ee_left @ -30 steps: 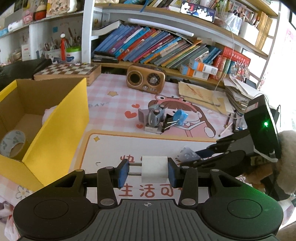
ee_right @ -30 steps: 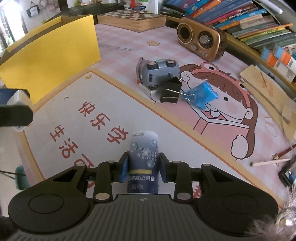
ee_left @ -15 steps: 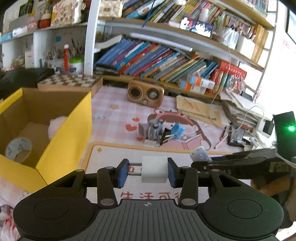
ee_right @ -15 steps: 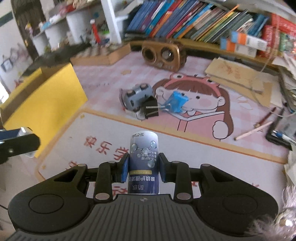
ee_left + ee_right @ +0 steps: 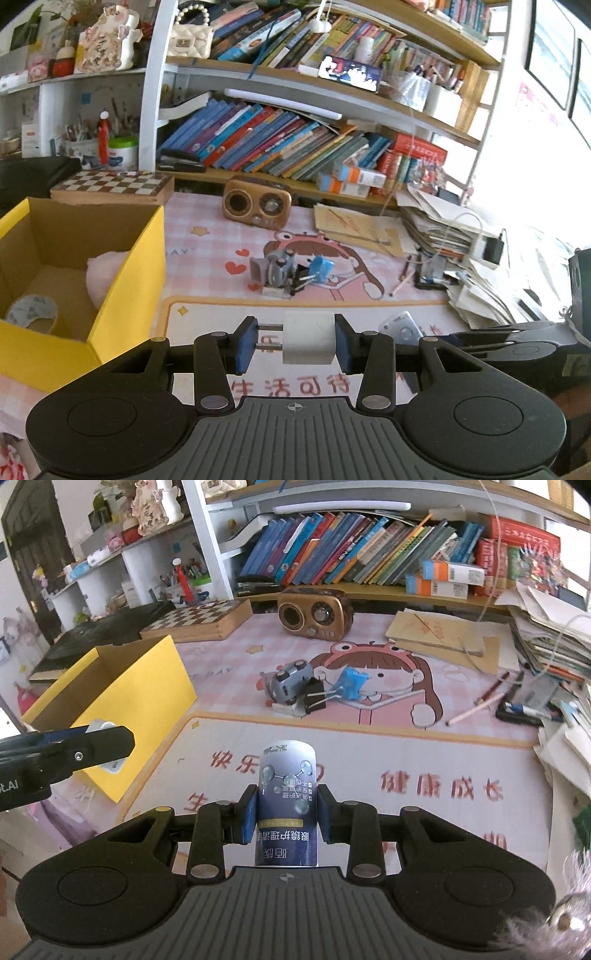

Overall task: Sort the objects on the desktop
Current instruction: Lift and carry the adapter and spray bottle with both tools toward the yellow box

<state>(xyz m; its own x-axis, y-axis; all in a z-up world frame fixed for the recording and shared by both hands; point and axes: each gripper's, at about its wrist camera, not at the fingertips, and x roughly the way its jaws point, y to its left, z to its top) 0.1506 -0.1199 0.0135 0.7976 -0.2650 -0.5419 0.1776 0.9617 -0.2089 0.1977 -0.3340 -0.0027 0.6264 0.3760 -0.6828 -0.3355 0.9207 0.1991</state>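
Wrist views, deskward (shared mat [image 5: 207, 236])

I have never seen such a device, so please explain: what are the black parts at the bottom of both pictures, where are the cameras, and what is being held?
A person holds two handheld grippers; each carries a camera looking along its fingers. In the left wrist view, the left gripper is shut on a white plug adapter. In the right wrist view, the right gripper is shut on a blue bottle. On the pink desk mat lie a toy car and a binder clip. The yellow box stands left.
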